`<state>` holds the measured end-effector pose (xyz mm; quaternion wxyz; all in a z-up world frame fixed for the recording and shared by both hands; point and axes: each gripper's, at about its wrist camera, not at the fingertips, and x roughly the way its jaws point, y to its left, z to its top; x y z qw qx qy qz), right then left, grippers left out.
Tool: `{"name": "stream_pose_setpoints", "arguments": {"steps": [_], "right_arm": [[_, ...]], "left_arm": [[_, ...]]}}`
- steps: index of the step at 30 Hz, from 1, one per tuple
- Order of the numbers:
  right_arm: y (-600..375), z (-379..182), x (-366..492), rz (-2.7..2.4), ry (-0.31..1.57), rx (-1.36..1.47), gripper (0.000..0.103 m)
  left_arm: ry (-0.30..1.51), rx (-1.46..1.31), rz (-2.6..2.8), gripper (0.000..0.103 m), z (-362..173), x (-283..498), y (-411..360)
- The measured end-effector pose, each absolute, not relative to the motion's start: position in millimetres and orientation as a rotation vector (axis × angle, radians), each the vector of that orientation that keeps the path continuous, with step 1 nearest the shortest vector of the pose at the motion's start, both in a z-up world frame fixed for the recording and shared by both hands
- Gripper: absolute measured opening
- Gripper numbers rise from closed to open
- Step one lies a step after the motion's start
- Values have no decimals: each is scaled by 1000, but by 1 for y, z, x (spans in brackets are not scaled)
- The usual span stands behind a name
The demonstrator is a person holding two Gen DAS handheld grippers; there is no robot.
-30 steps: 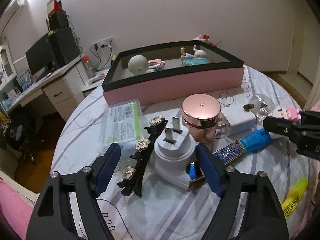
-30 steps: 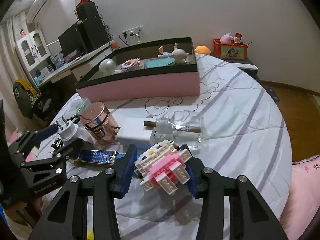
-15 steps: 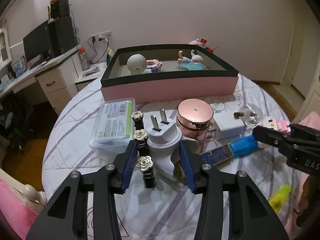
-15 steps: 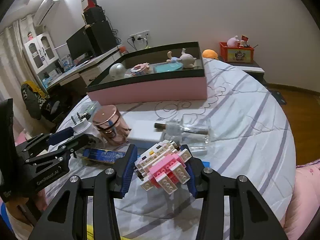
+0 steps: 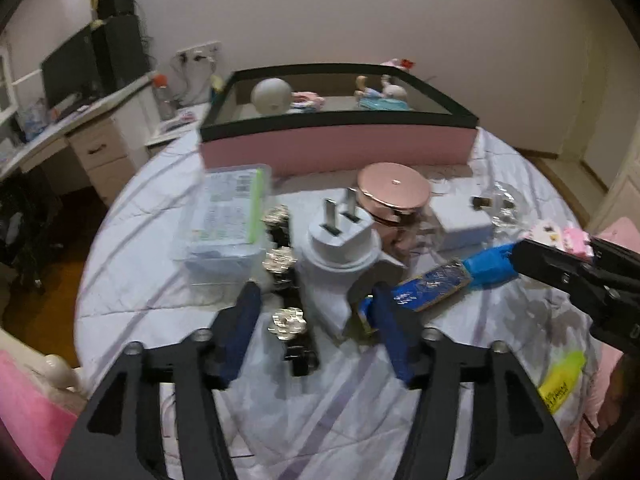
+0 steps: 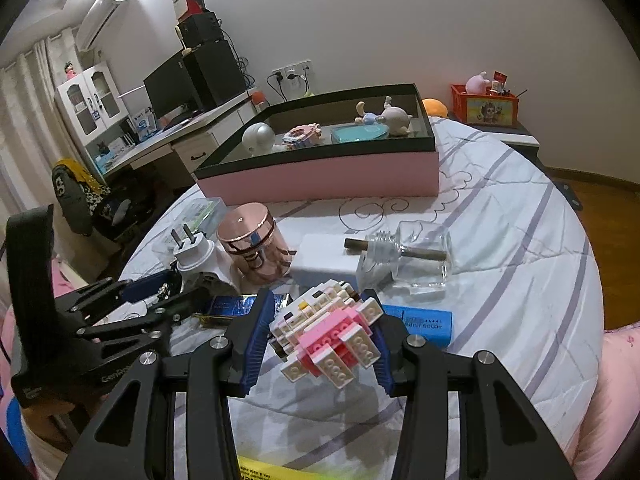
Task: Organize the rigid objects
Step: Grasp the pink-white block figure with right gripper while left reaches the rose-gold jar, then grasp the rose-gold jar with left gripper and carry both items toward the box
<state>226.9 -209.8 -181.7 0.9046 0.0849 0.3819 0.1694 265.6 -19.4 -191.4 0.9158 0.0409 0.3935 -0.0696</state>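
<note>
My left gripper (image 5: 316, 320) is shut on a white plug adapter (image 5: 340, 248) with its two prongs pointing up, held among the clutter on the bed. A black hair clip with gold flowers (image 5: 286, 280) lies just left of it. My right gripper (image 6: 320, 328) is shut on a pink and white brick model (image 6: 328, 340) and holds it above the bedspread. The pink box with a black rim (image 6: 320, 176) stands at the back and holds a round white ball, figurines and a teal dish. The left gripper also shows in the right wrist view (image 6: 160, 300).
On the striped bedspread lie a rose-gold jar (image 5: 394, 196), a clear plastic case (image 5: 224, 220), a white block (image 5: 460, 220), a glass bottle (image 6: 404, 260), a blue box (image 6: 420, 324), a blue foil packet (image 5: 432, 284) and a yellow marker (image 5: 560, 380). A desk stands at left.
The left gripper has closed on the plug adapter and lifted slightly with it. The right gripper has risen a little, still holding the brick model.
</note>
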Motion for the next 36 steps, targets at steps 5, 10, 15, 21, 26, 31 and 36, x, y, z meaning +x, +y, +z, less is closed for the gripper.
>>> {"name": "stream_pose_setpoints", "arguments": {"steps": [5, 10, 15, 21, 26, 31, 36], "right_arm": [[-214, -182, 227, 341, 790, 178, 45], [-211, -181, 231, 354, 788, 178, 45], [-210, -179, 233, 359, 776, 184, 45], [-219, -178, 237, 339, 770, 187, 45], [-231, -181, 239, 323, 775, 194, 45], [-235, -186, 247, 320, 784, 204, 45], [-232, -188, 253, 330, 786, 196, 46]], "left_arm": [[754, 41, -114, 76, -176, 260, 1], [752, -37, -113, 77, -174, 267, 15], [711, -19, -163, 78, -161, 273, -1], [709, 65, -238, 86, -155, 293, -41], [793, 179, -238, 76, -172, 318, -65], [841, 187, -266, 56, -186, 330, -74], [815, 165, -274, 48, -185, 327, -73]]}}
